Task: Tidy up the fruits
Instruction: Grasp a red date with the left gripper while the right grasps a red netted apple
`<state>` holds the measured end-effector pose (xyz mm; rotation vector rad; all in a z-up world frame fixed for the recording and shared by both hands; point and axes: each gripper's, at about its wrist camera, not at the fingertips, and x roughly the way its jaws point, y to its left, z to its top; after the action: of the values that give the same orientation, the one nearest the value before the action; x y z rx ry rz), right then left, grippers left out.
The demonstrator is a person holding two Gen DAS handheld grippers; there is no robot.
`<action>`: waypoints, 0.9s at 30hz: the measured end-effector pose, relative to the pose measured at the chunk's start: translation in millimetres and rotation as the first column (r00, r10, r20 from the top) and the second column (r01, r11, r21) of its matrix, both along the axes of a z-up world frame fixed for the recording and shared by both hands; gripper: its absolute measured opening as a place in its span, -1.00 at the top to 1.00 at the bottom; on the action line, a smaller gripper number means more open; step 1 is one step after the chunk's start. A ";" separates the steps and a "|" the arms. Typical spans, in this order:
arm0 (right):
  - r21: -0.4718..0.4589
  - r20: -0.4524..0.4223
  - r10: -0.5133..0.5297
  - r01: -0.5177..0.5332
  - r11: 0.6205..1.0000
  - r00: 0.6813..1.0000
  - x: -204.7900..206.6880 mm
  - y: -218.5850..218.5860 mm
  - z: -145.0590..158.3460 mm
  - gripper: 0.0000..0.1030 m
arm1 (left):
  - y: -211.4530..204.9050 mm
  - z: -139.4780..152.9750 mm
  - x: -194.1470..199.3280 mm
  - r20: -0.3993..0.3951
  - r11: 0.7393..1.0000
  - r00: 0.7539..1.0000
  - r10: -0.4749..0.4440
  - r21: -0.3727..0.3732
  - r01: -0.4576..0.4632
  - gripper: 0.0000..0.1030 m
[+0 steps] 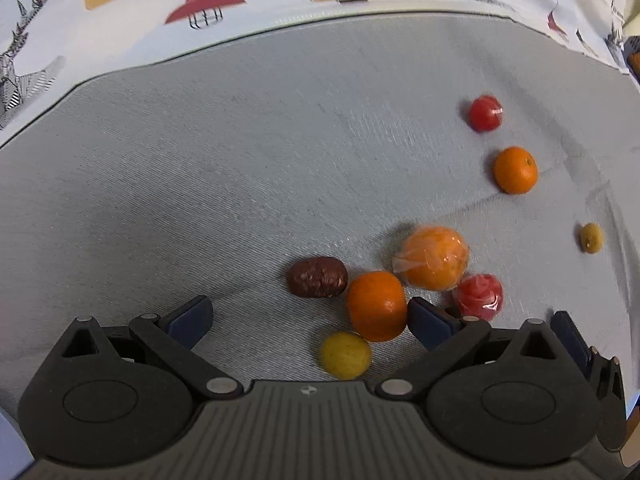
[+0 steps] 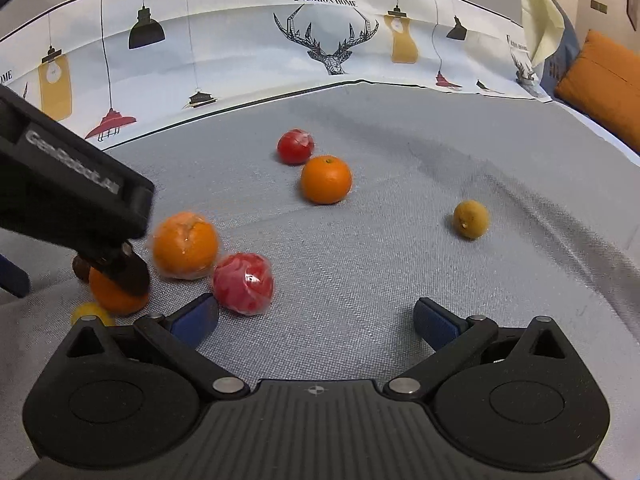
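Note:
Fruits lie on a grey cloth (image 1: pixel 200 200). In the left wrist view, my left gripper (image 1: pixel 310 316) is open, with an orange mandarin (image 1: pixel 376 306) and a small yellow fruit (image 1: pixel 345 355) between its fingers. A dark brown date (image 1: pixel 317 277), a wrapped orange (image 1: pixel 435 258) and a wrapped red fruit (image 1: pixel 479 297) lie close by. Farther right are another mandarin (image 1: pixel 515 169), a red fruit (image 1: pixel 485 113) and a small yellowish fruit (image 1: pixel 591 237). My right gripper (image 2: pixel 316 318) is open and empty, its left finger (image 2: pixel 196 318) beside the wrapped red fruit (image 2: pixel 243 283).
A white cloth printed with lamps and deer (image 2: pixel 328 44) lies behind the grey cloth. An orange cushion (image 2: pixel 604 84) sits at the far right. The left gripper's body (image 2: pixel 64 196) crosses the left of the right wrist view, over the mandarin (image 2: pixel 116 298).

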<state>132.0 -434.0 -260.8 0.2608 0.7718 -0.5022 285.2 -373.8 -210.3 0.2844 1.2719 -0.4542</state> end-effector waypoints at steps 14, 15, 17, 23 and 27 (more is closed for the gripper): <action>-0.027 0.057 0.029 -0.027 0.999 0.998 0.4 -3.1 6.4 0.37 | 21.2 8.0 -1.6 -0.017 0.998 1.000 -0.005 -0.063 0.004 0.72; -0.028 0.054 0.009 -0.007 1.000 0.999 0.1 -5.2 6.3 0.37 | 26.4 8.1 -0.6 -0.021 0.998 1.000 0.007 -0.069 -0.009 0.72; -0.023 0.053 -0.003 0.004 1.000 0.999 -0.2 -7.0 5.6 0.37 | 35.3 8.7 2.3 -0.032 0.996 0.999 0.020 -0.088 -0.023 0.65; -0.032 0.046 -0.004 0.005 0.999 0.999 1.1 -6.5 4.3 0.35 | 26.7 25.5 -1.8 0.030 0.991 1.000 0.006 -0.136 -0.002 -0.53; -0.030 0.046 -0.005 0.006 1.000 0.999 0.9 -6.0 4.0 0.35 | 10.8 22.9 -3.4 0.071 0.995 0.996 -0.047 -0.083 0.053 -0.58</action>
<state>132.9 -440.1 -256.7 0.2454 0.7180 -0.5112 281.8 -363.0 -187.4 0.2585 1.1772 -0.5357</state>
